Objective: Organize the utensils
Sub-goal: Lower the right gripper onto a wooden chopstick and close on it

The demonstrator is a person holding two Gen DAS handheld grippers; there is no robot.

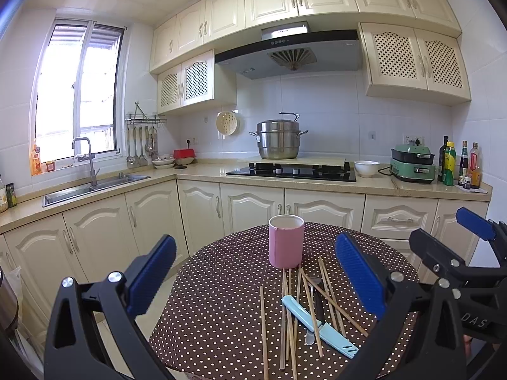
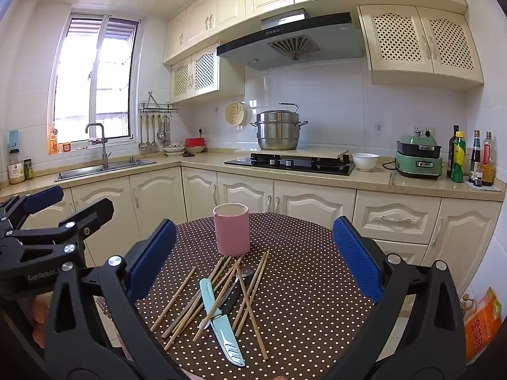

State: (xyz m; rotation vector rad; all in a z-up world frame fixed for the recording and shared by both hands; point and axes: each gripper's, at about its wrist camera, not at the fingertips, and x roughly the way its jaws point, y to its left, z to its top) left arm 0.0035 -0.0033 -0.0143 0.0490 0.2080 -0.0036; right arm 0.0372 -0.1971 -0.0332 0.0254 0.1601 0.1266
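Left wrist view: my left tongs (image 1: 253, 285) hang wide open and empty above the polka-dot worktop (image 1: 221, 285).

Below the pink cup (image 1: 286, 240), which stands upright near the worktop's far edge, lies a loose pile: wooden chopsticks (image 1: 286, 316) crossing a sheathed light-blue knife (image 1: 320, 326) and a metal spoon (image 1: 312, 313). My right tongs (image 2: 253, 269) are likewise spread wide, holding nothing. Only the right wrist view shows an orange packet (image 2: 481, 323) by the floor at right, and fingers (image 2: 39, 313) gripping the left tool; the left view shows the right tool's side.
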